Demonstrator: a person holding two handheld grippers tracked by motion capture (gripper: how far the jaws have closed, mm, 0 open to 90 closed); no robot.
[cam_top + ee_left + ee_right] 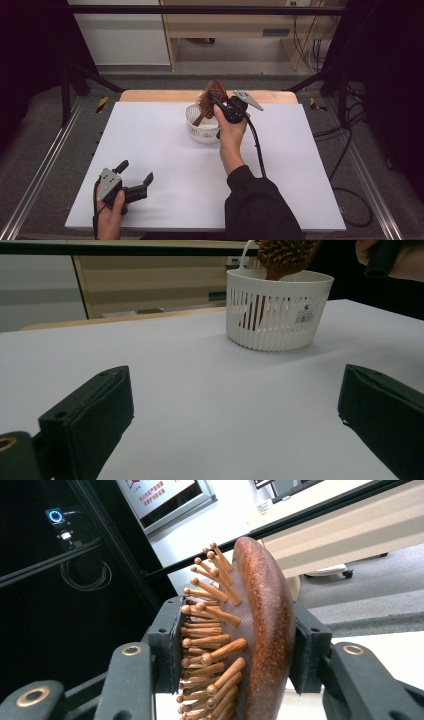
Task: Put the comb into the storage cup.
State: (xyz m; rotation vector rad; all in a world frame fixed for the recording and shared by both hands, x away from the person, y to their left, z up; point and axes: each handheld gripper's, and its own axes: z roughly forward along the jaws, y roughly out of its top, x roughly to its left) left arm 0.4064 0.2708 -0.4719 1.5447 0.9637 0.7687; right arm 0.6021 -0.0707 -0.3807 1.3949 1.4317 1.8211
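A brown wooden hairbrush (212, 95) with wooden pins stands tilted over a white slatted basket (201, 131) at the back middle of the table, its handle down inside the basket. My right gripper (220, 102) is shut on the hairbrush head (250, 630), one jaw against the pins and one against the smooth back. In the left gripper view the basket (276, 310) and hairbrush (285, 257) stand ahead to the right. My left gripper (135, 172) rests low at the table's front left, open, nothing between its jaws.
A white sheet (165, 165) covers the table, with a strip of wood (150, 95) at the far edge. Metal rails (45, 165) run along both sides. Cables (350, 150) lie on the floor at right. Wooden furniture (235, 30) stands beyond.
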